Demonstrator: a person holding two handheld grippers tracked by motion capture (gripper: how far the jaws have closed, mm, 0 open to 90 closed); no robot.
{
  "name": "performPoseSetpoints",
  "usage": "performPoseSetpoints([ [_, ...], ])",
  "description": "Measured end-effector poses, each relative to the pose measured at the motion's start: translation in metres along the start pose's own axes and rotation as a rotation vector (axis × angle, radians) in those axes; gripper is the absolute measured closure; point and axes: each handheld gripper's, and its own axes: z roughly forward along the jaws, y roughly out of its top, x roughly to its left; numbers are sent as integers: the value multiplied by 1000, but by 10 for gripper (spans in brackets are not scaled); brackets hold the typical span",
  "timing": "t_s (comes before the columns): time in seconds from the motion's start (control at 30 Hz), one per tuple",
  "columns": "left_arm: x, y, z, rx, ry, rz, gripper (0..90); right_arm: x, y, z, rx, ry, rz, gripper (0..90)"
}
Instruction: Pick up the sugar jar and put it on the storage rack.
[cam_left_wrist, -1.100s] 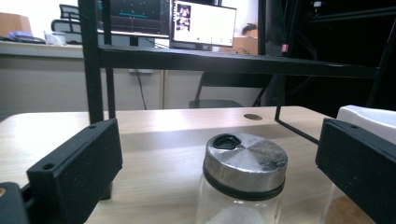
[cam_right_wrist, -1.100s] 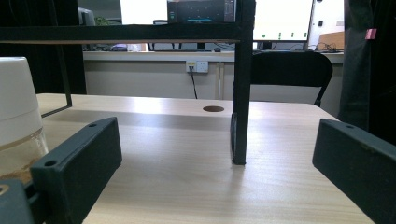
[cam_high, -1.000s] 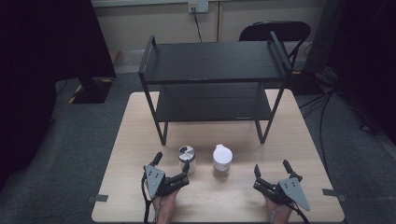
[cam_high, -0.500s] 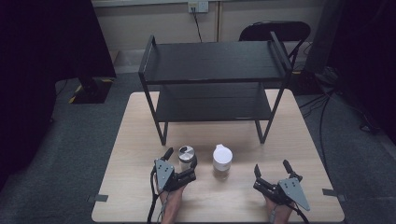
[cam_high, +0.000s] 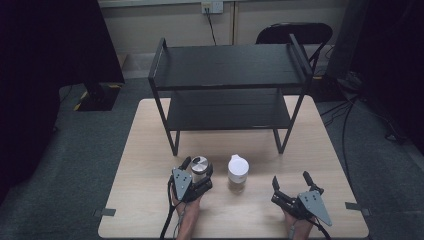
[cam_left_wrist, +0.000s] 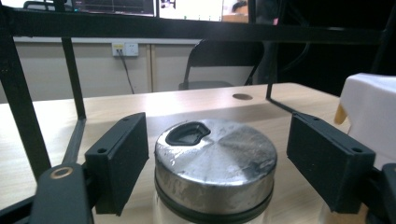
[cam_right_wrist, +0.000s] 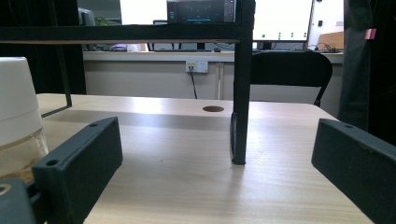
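Left gripper (cam_high: 196, 170) jaws, just closing in, flank the steel-lidded jar (cam_left_wrist: 215, 161) sitting between them with gaps on both sides, while right gripper (cam_high: 290, 181) jaws stand spread over bare bench (cam_right_wrist: 187, 154).

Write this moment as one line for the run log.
left gripper: jaws just closing around metal-lid jar, right pad not yet touching | right gripper: open, holds nothing | white-lid jar: upright on table

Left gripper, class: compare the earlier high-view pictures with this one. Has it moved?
Yes. The left gripper has slid forward toward the black shelf, its closing jaws now flanking the metal-lidded jar, not yet pressing it.
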Motion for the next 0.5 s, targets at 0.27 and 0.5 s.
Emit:
performPoseSetpoints([
  [0.27, 0, 1, 2, 23, 5, -5, 274, 0, 0, 0, 0, 1, 0, 9],
  [0.5, 0, 1, 5, 43, 4, -8, 317, 0, 0, 0, 0, 3, 1, 10],
])
